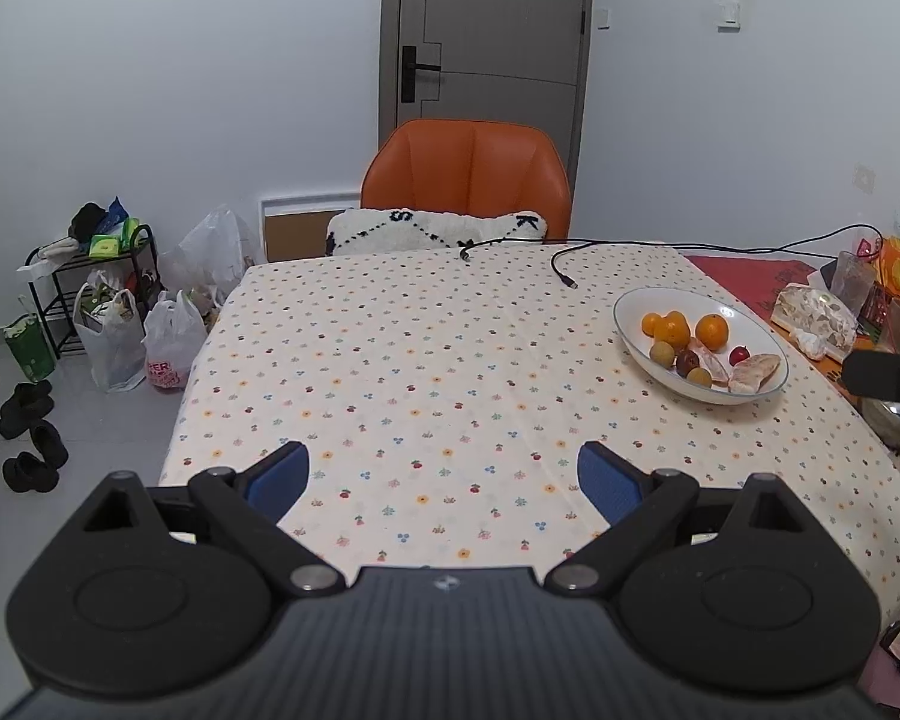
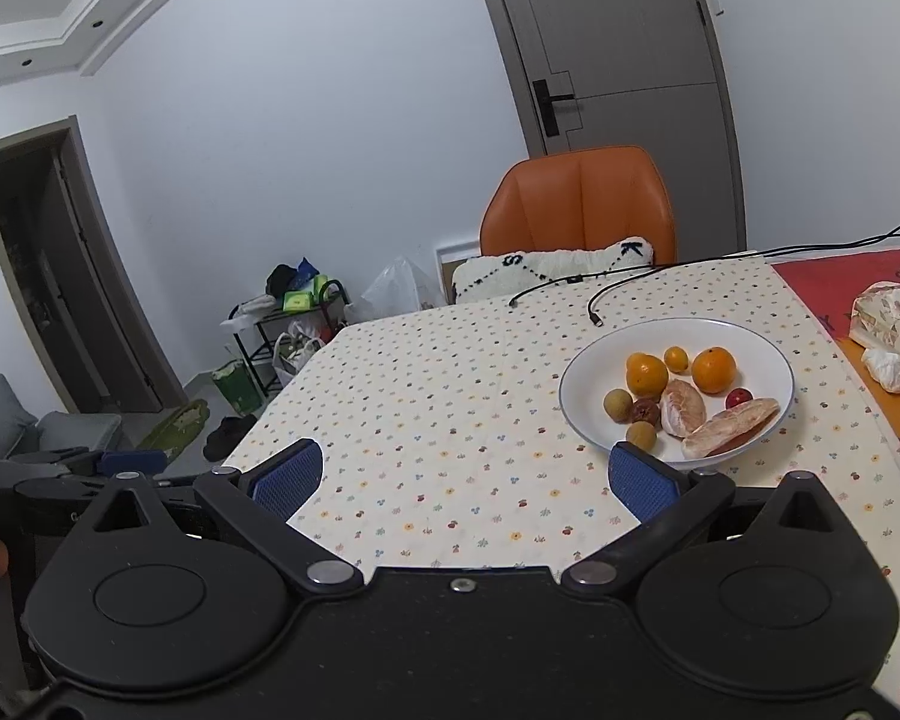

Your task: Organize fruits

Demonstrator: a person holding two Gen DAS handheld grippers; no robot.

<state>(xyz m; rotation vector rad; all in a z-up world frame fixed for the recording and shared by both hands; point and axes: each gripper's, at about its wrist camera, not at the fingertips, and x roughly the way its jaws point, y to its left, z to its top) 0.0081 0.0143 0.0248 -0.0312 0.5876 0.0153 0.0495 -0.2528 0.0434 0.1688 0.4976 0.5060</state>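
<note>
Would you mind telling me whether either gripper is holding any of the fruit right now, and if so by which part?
Nothing is held. The left gripper and the right gripper are both open over the tablecloth, and the fruit all lies in the white bowl.

2 wrist views over shared table [image 1: 426,360]

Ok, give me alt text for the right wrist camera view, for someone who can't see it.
A white bowl of fruit, holding oranges, peeled citrus segments and small round fruits, sits on a floral tablecloth just ahead of the open, empty right gripper. An orange chair and grey door stand behind.
</note>
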